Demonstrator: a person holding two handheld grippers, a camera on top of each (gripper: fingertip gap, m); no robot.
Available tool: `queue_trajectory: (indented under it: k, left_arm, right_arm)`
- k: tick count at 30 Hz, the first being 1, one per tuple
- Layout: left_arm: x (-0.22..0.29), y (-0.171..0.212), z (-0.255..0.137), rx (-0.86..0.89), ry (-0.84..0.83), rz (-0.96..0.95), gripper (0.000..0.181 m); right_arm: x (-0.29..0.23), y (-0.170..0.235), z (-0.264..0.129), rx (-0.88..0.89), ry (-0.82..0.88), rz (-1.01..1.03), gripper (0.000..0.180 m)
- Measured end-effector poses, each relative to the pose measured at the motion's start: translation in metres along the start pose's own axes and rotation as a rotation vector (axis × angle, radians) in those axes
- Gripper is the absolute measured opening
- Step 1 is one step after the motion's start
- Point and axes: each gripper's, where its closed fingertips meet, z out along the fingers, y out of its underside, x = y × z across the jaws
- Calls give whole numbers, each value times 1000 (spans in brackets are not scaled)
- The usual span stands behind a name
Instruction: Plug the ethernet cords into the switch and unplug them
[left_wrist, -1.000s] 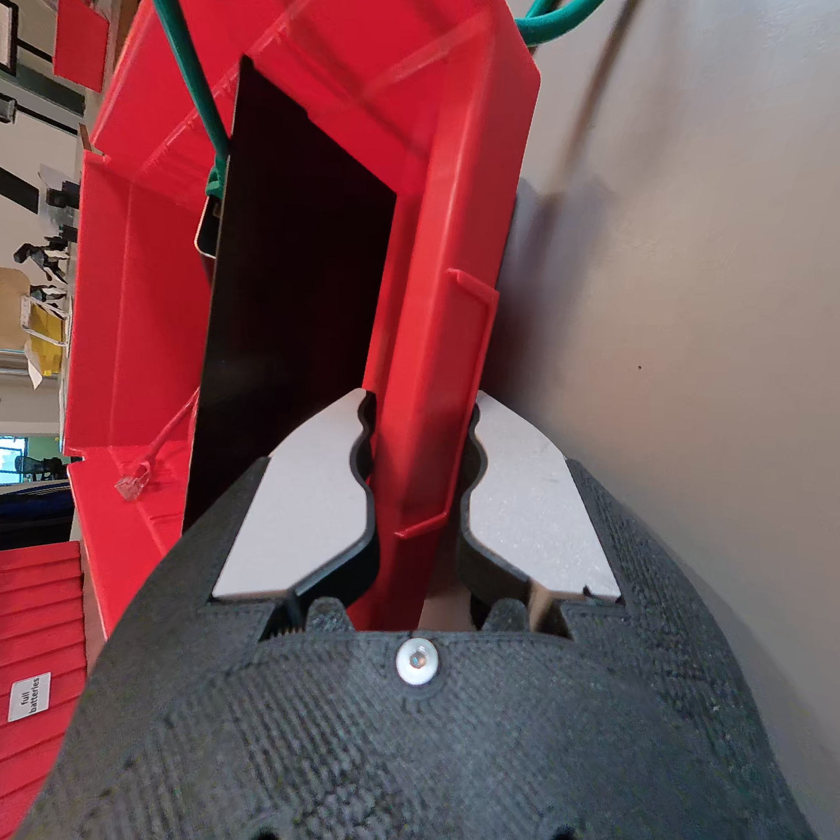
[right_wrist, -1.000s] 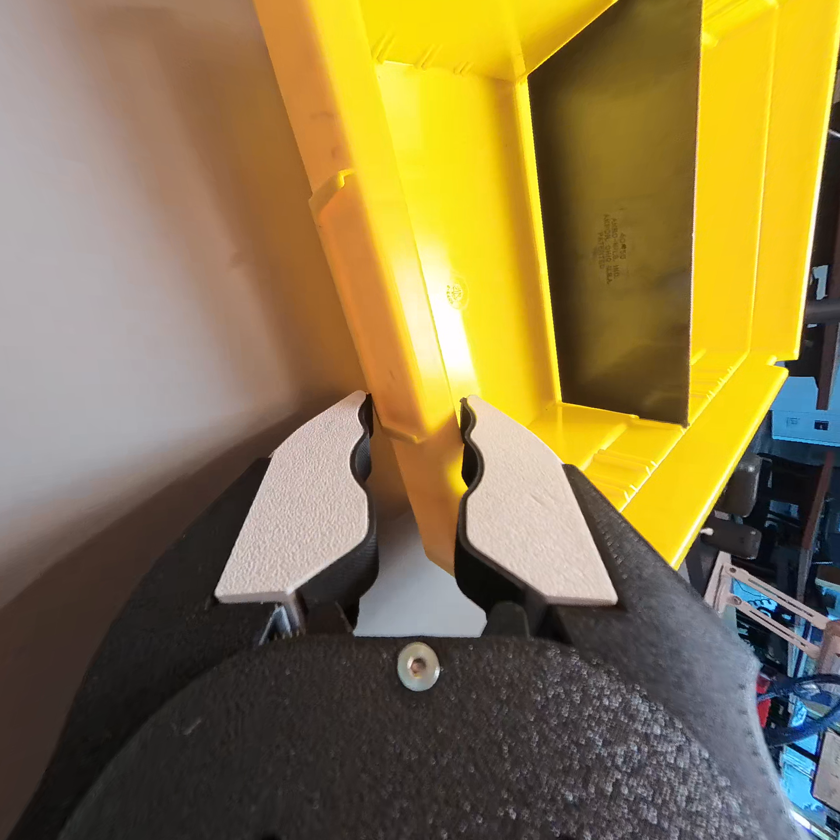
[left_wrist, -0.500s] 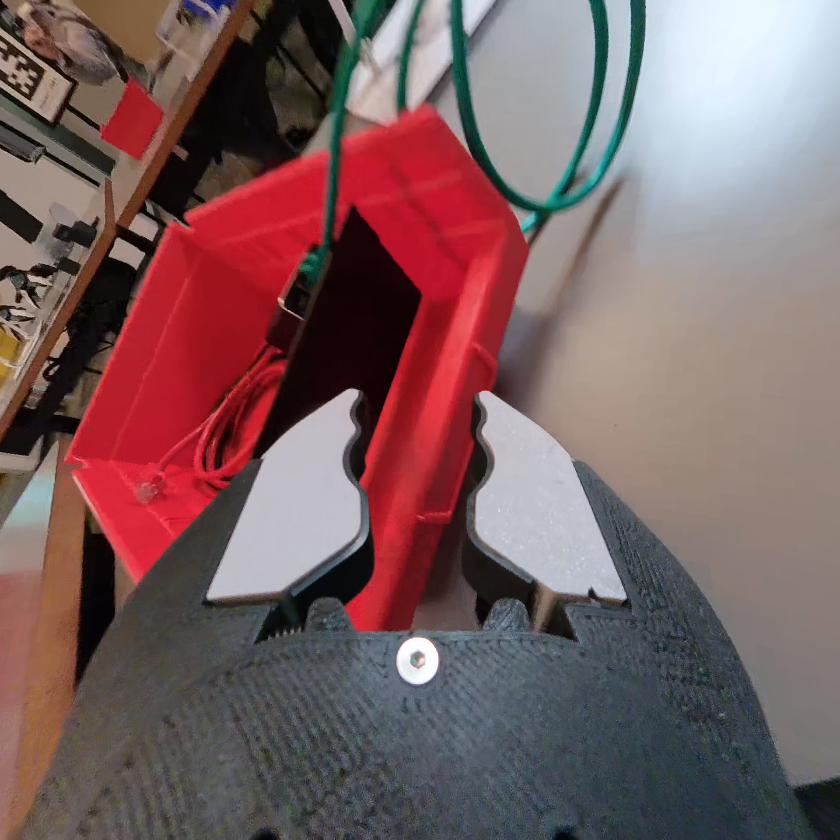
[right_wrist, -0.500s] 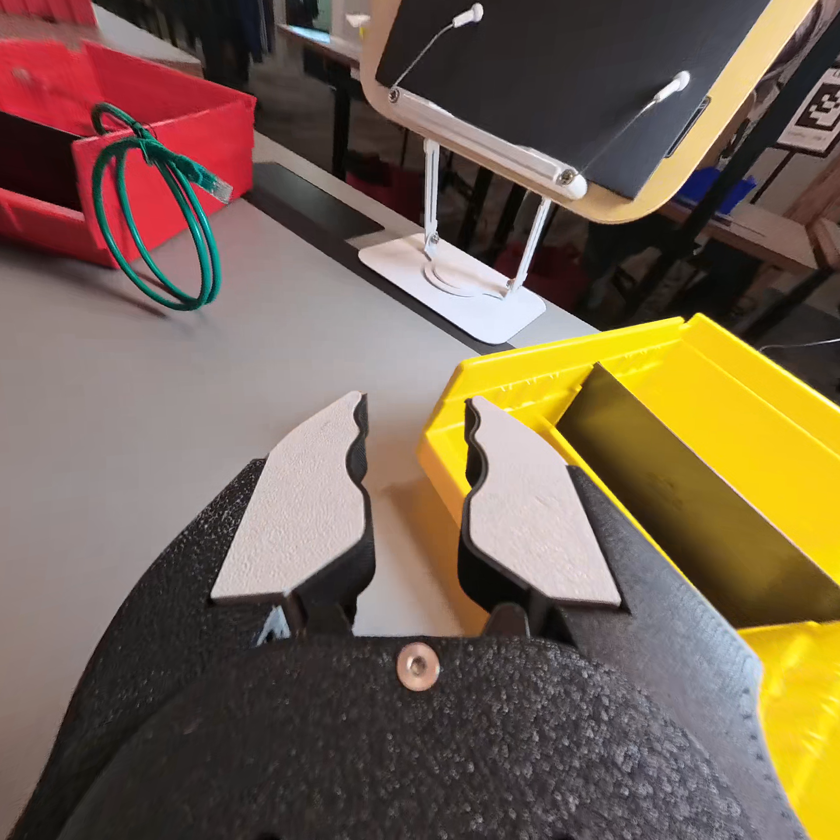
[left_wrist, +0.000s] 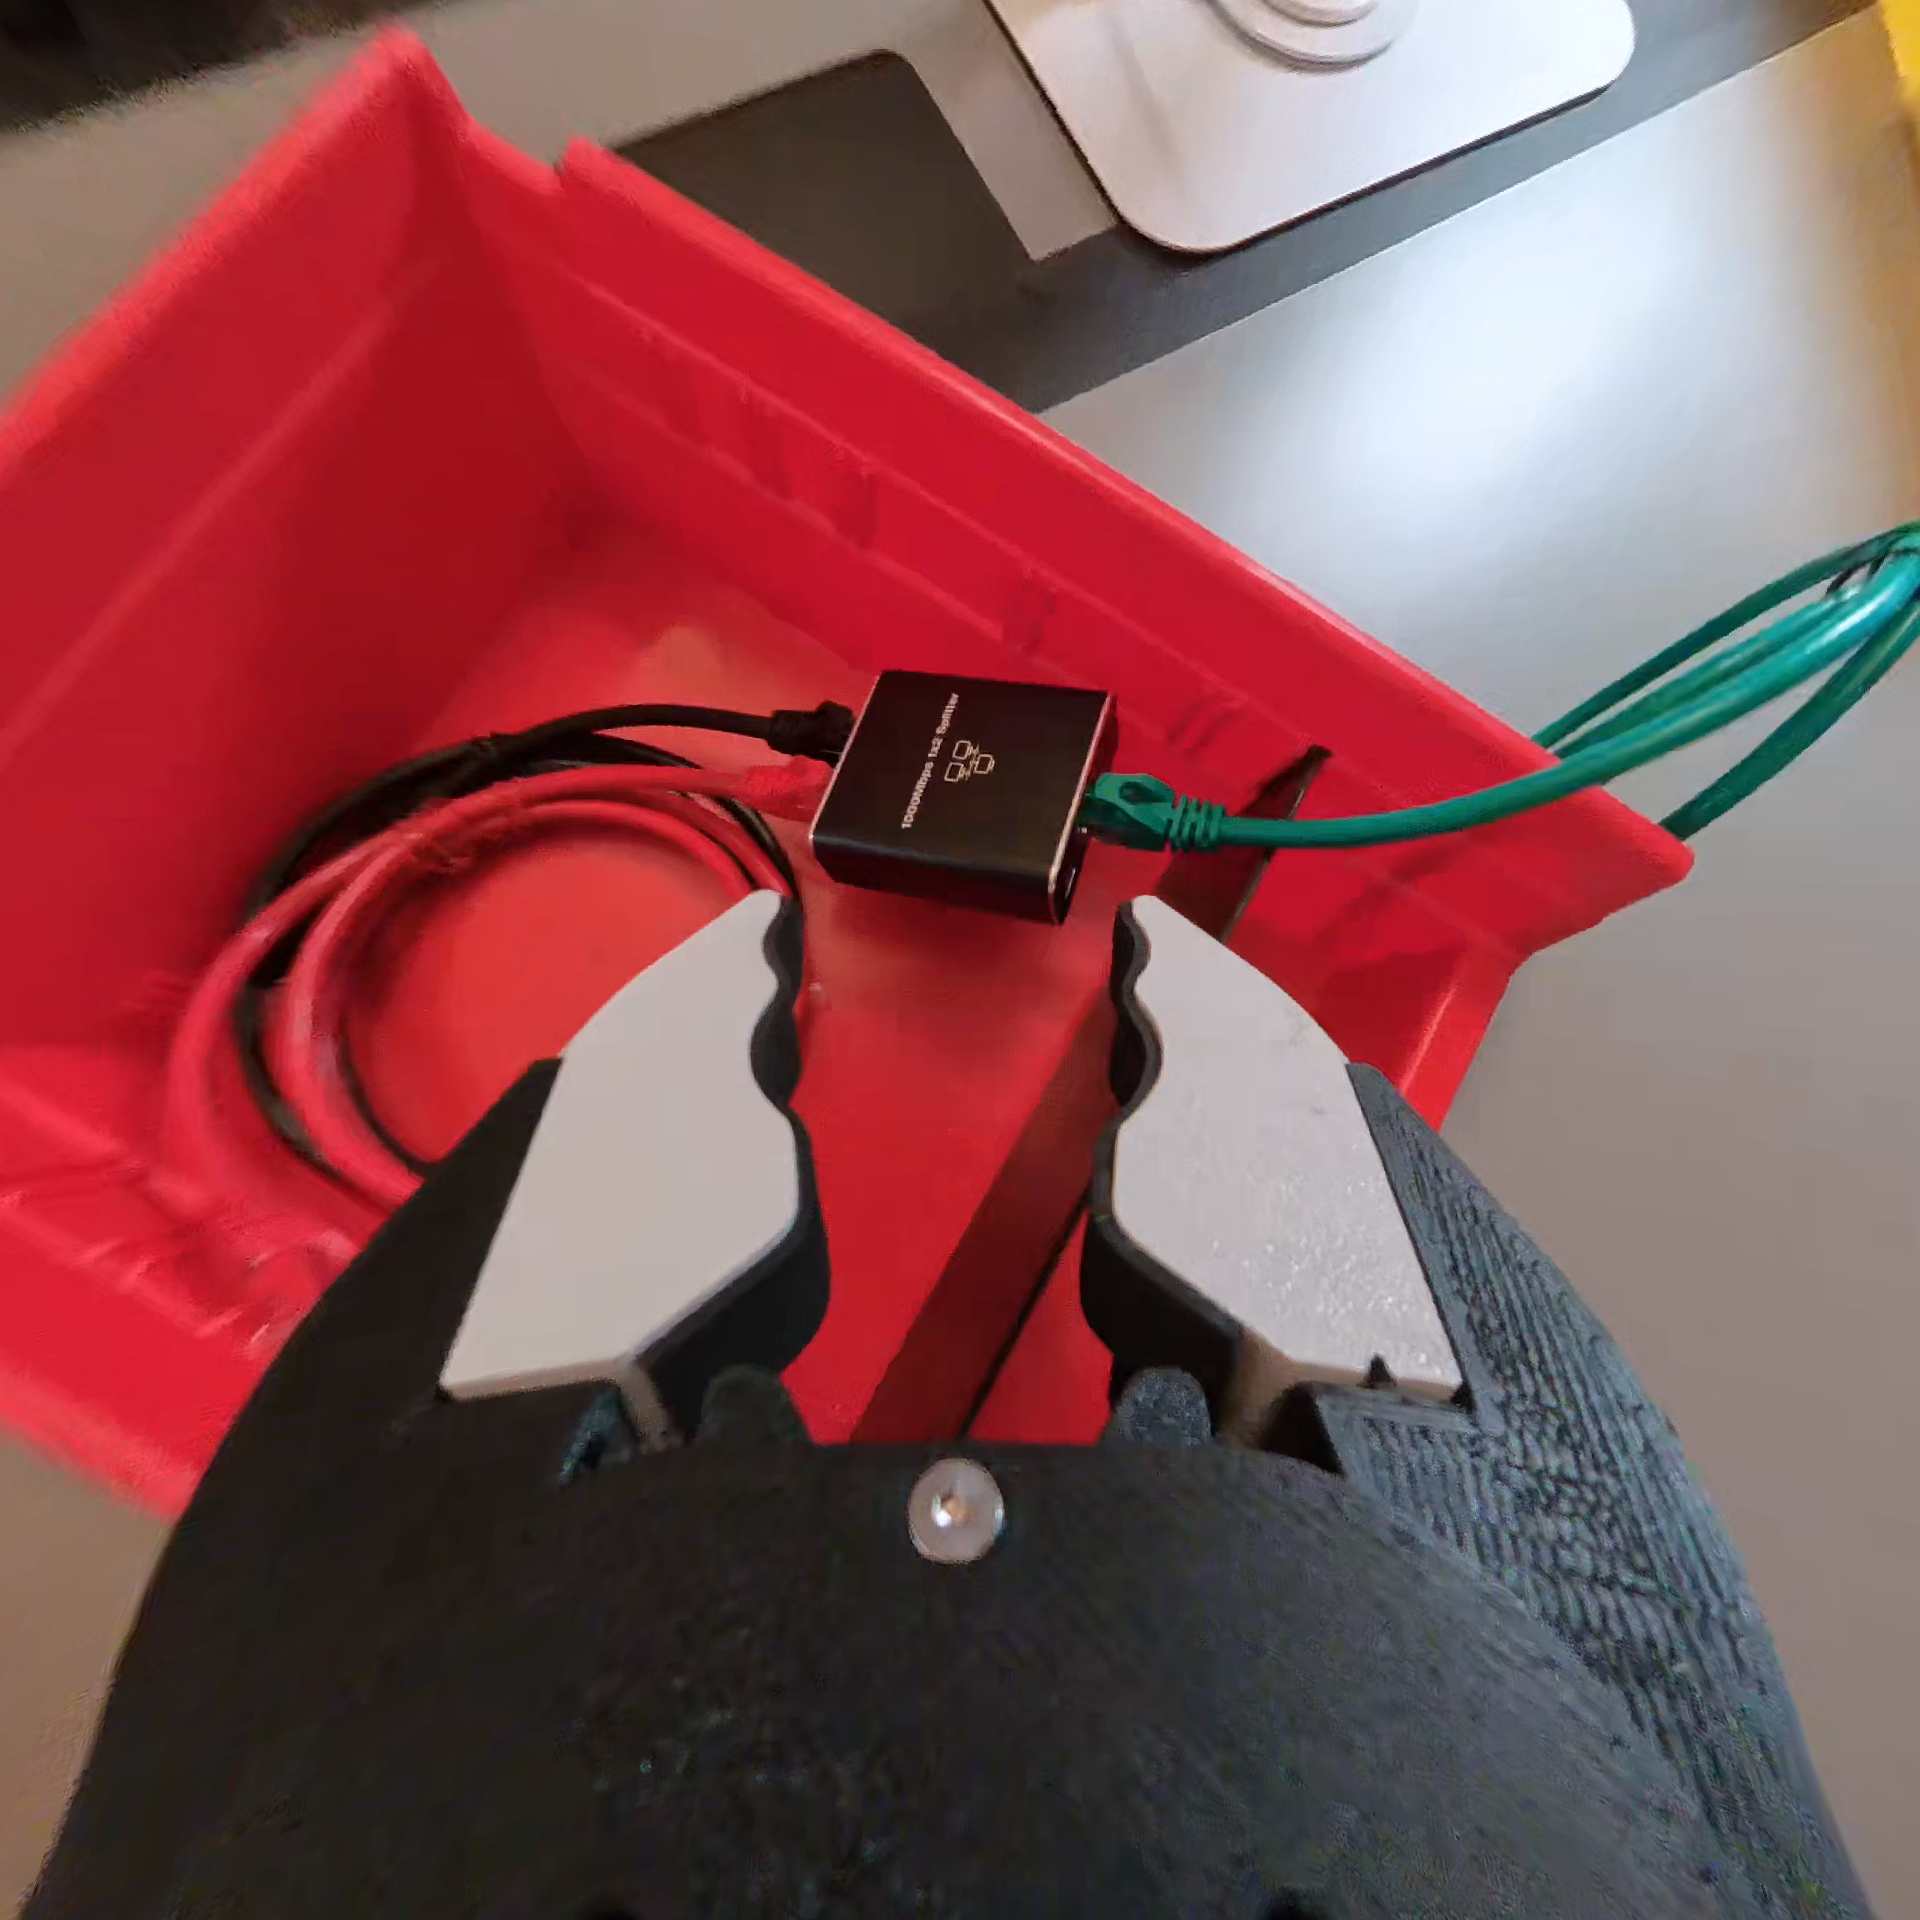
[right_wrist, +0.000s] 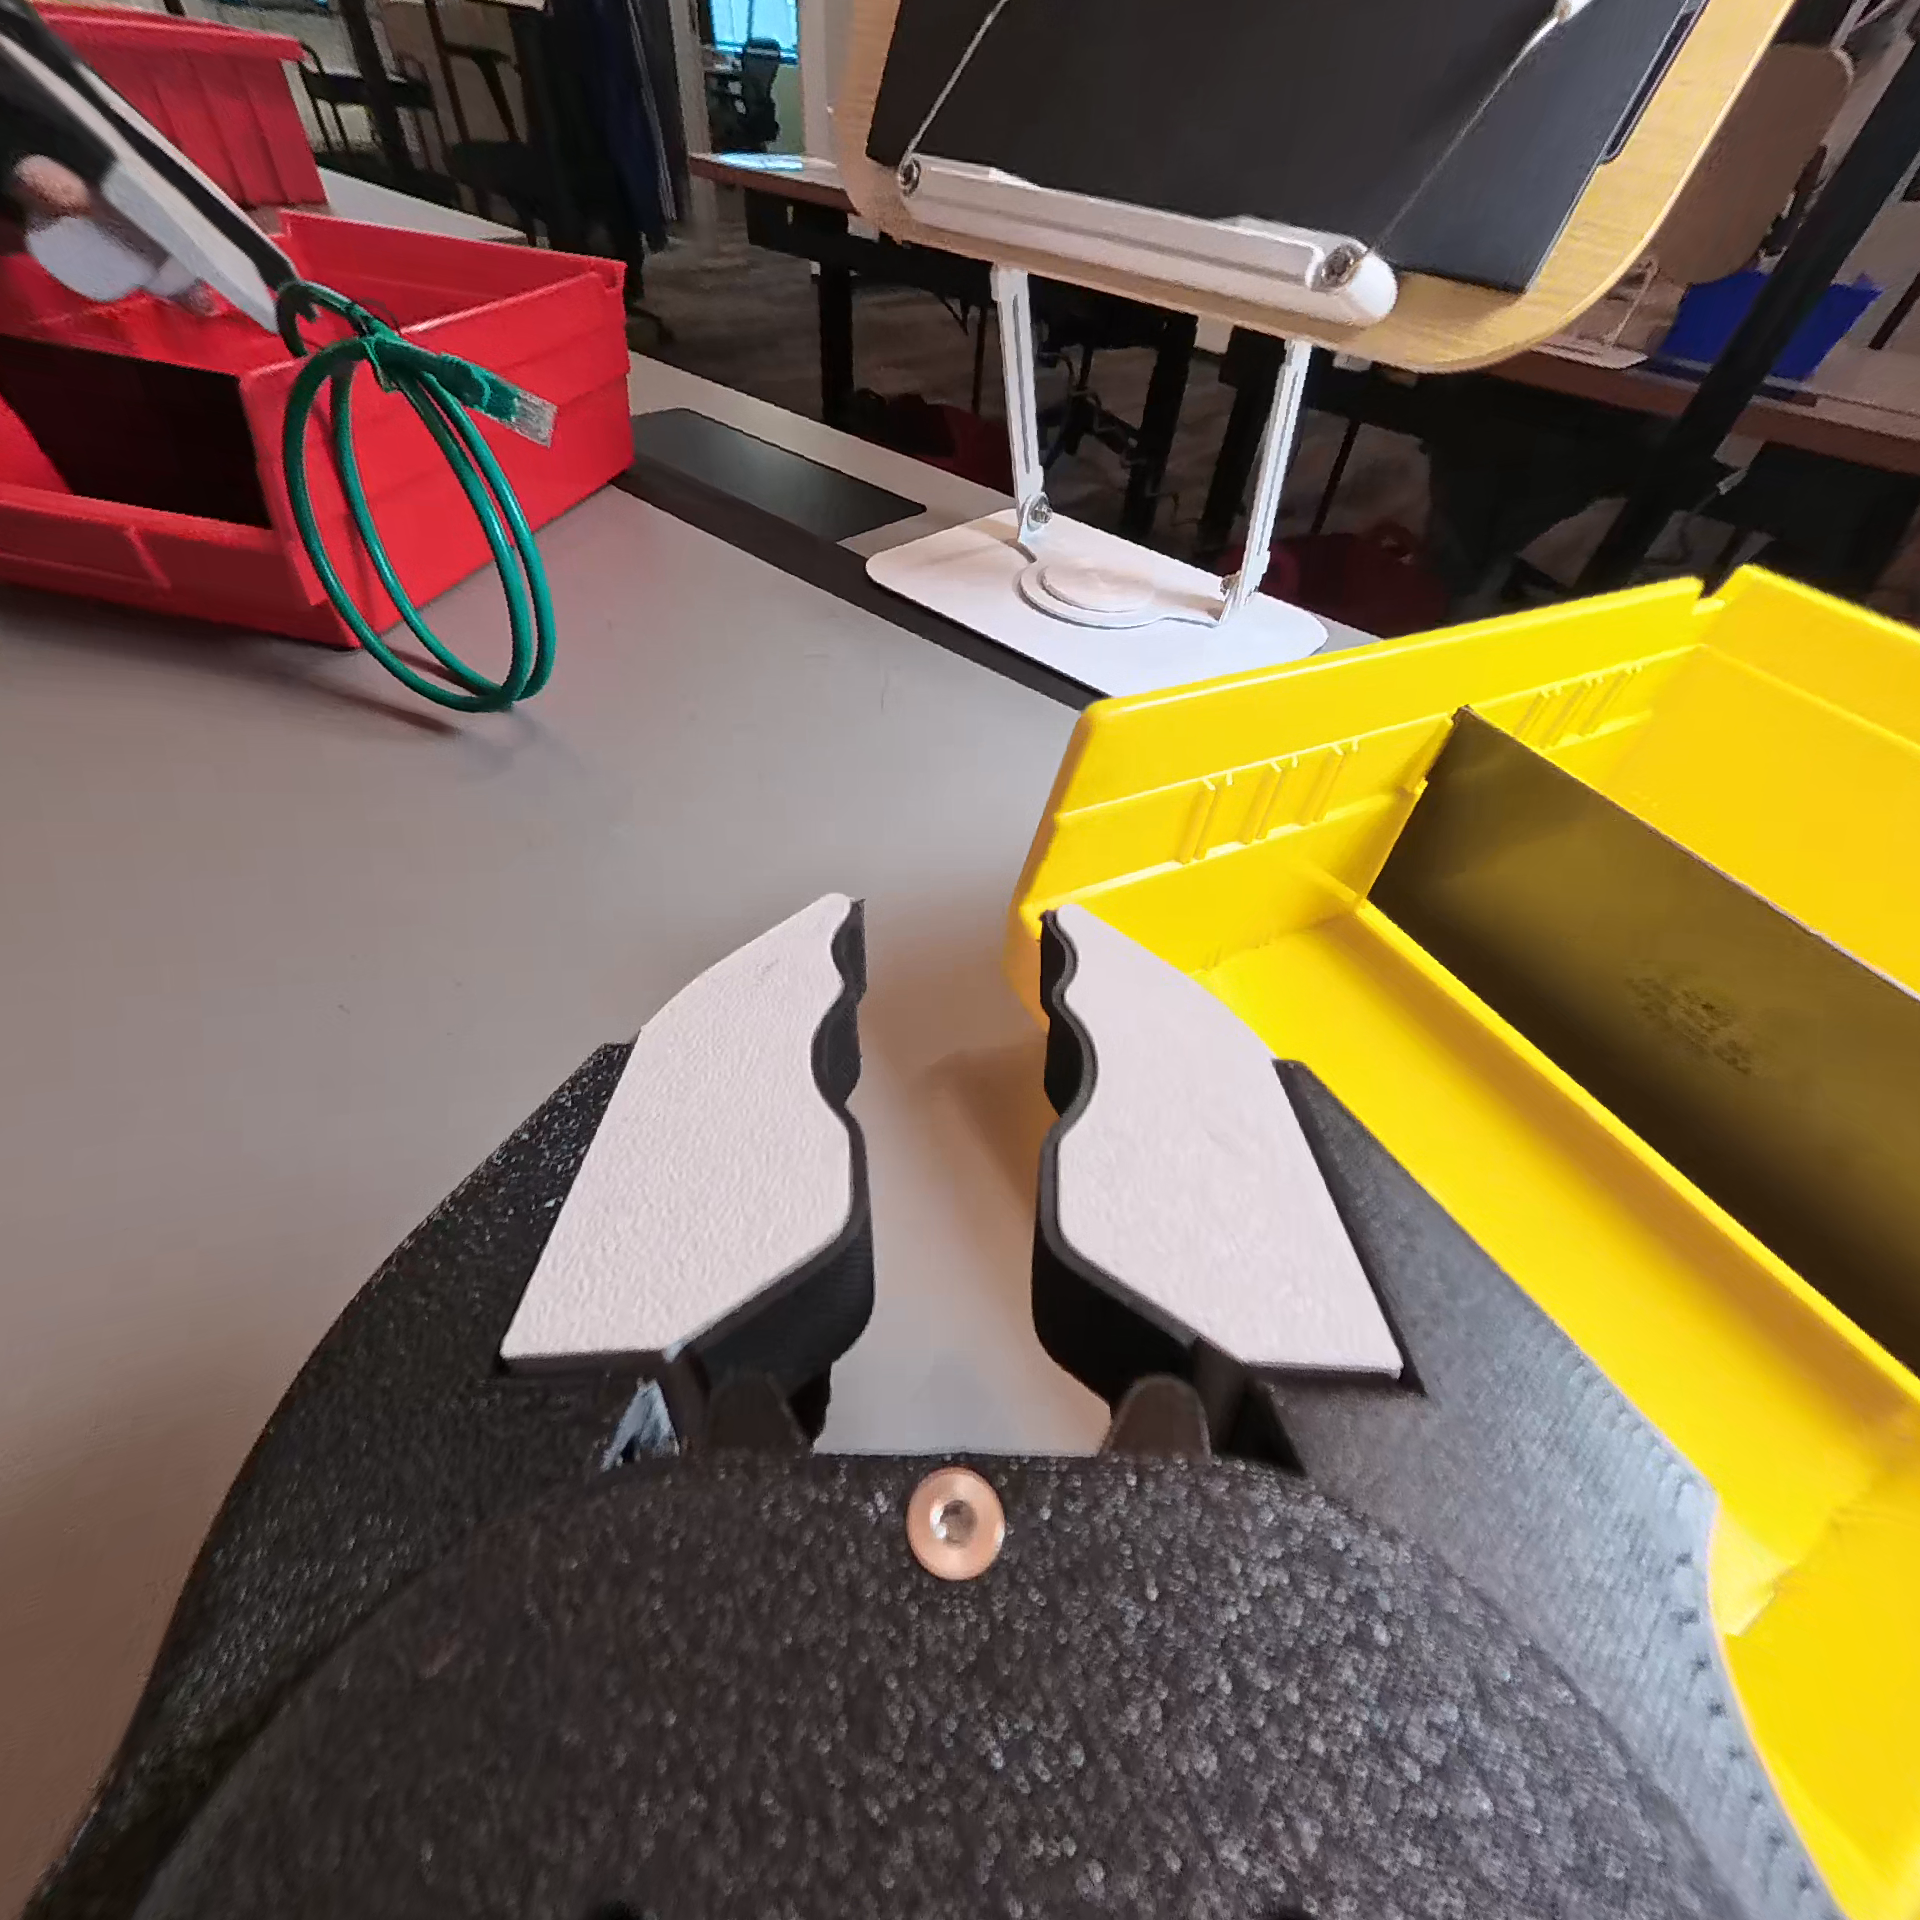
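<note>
A small black switch (left_wrist: 961, 795) lies inside the red bin (left_wrist: 312, 468). A green cord (left_wrist: 1351, 826) is plugged into its right side and runs over the bin wall to a coil hanging outside (right_wrist: 426, 540). A black cord (left_wrist: 582, 727) and a red cord (left_wrist: 312, 935) are plugged into its left side and lie coiled in the bin. My left gripper (left_wrist: 951, 914) is open and empty, just above the switch over the bin. My right gripper (right_wrist: 951, 925) is open and empty over the grey table, beside the yellow bin (right_wrist: 1558, 935).
A black divider (left_wrist: 1039, 1195) stands in the red bin under my left gripper. The yellow bin holds a dark divider (right_wrist: 1662, 987). A white stand (right_wrist: 1101, 603) carrying a dark screen stands at the table's far edge. The grey table (right_wrist: 520, 883) lies between the bins. Tip to tip, the grippers are about 45 cm apart. The small black switch (left_wrist: 961, 795) lies some 4 cm from my left tips, 45 cm from my right tips.
Both grippers let go of the bin walls, opened and pulled back. The left view swung over the red bin's inside, bringing the switch and cords into sight. The right gripper rose above the table.
</note>
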Motion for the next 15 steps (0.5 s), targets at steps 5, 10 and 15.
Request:
queue_trajectory:
  k: [5, 10, 15]
  left_arm:
    - [-5, 4, 21, -79, 196, -86, 70]
    - [-3, 12, 32, -214, 246, -22, 74]
    - [-2, 15, 44, -249, 203, 73, 65]
  right_arm:
    - [0, 6, 1, -10, -24, 41, 30]
    - [-3, 8, 2, -13, -48, 56, 28]
    - [-5, 11, 3, -27, -54, 33, 27]
